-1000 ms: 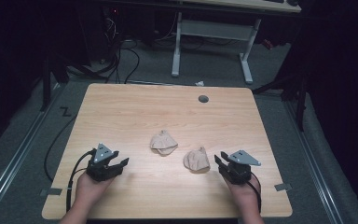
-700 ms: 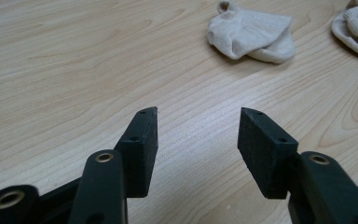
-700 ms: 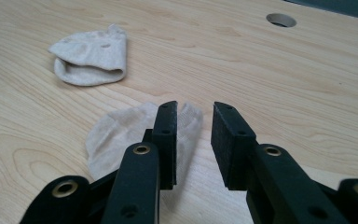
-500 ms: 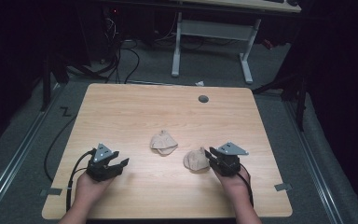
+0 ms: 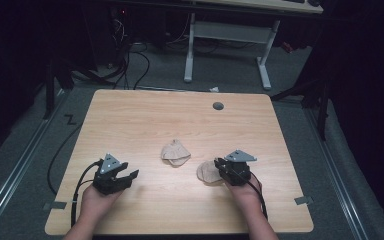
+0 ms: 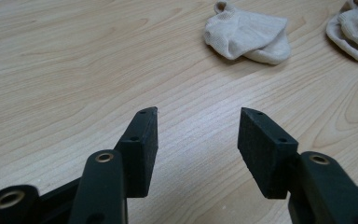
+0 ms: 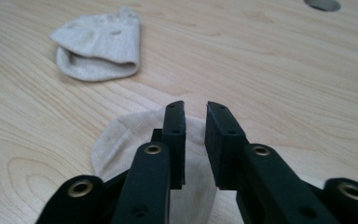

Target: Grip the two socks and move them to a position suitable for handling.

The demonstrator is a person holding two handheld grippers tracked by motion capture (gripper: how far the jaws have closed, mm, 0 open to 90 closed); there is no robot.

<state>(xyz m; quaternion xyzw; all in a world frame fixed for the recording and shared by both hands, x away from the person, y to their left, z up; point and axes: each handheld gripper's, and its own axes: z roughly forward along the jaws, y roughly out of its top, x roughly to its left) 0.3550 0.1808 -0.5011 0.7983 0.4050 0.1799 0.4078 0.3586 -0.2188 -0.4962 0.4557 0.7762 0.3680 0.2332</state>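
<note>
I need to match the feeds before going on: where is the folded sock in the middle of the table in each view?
High view: folded sock at table centre, left of the right gripper.
Left gripper view: sock at top, right of centre.
Right gripper view: sock at upper left.
Shared landmark: the flat sock beside it, at the left gripper view's top right corner and under the right jaws.

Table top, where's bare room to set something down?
The whole far half of the table is bare up to the grommet hole. So is the left strip beside the left gripper. It is crowded mid-front: two socks, with the right gripper over one.
</note>
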